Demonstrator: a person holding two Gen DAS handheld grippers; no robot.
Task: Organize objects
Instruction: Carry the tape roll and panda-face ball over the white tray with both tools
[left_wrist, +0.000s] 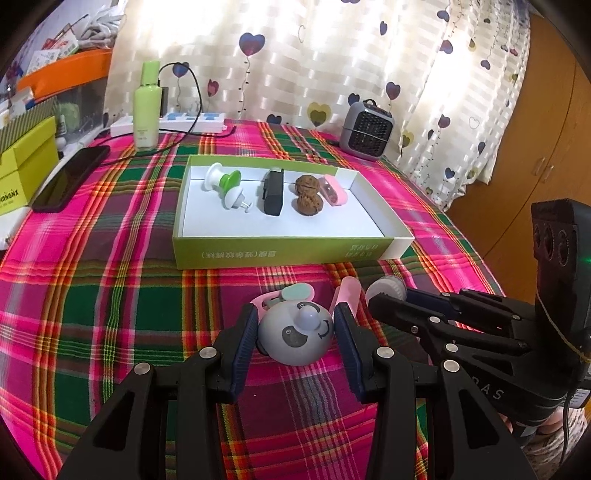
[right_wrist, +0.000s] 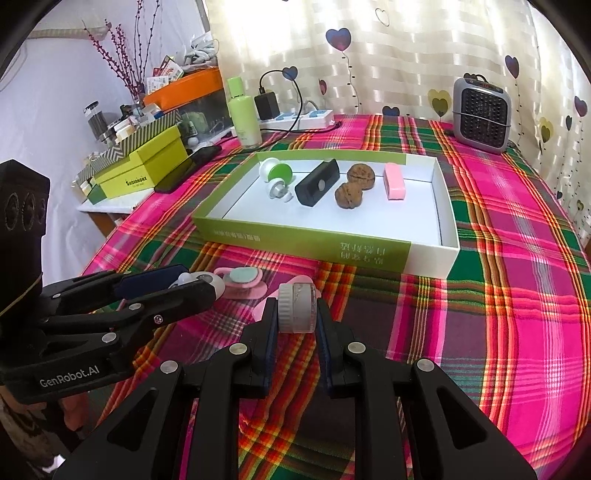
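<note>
A green-and-white open box (left_wrist: 280, 253) (right_wrist: 306, 242) lies on the plaid cloth. It holds a white-green gadget (left_wrist: 227, 186), a black block (left_wrist: 273, 192), two walnuts (left_wrist: 308, 194) and a pink case (left_wrist: 332, 189). My left gripper (left_wrist: 295, 325) has its jaws around a grey koala-face toy (left_wrist: 295, 334), pads touching its sides. My right gripper (right_wrist: 297, 314) is shut on a small clear-white round jar (right_wrist: 297, 308). A pink-and-mint piece (right_wrist: 240, 282) (left_wrist: 291, 293) lies between the toy and the box. A pink strip (left_wrist: 349, 291) lies by the jar.
A green bottle (left_wrist: 147, 107), power strip (left_wrist: 173, 123), black phone (left_wrist: 70, 179), yellow-green boxes (left_wrist: 22, 166) and clutter sit at the left. A small grey heater (right_wrist: 482, 114) stands at the back right. A heart-print curtain hangs behind.
</note>
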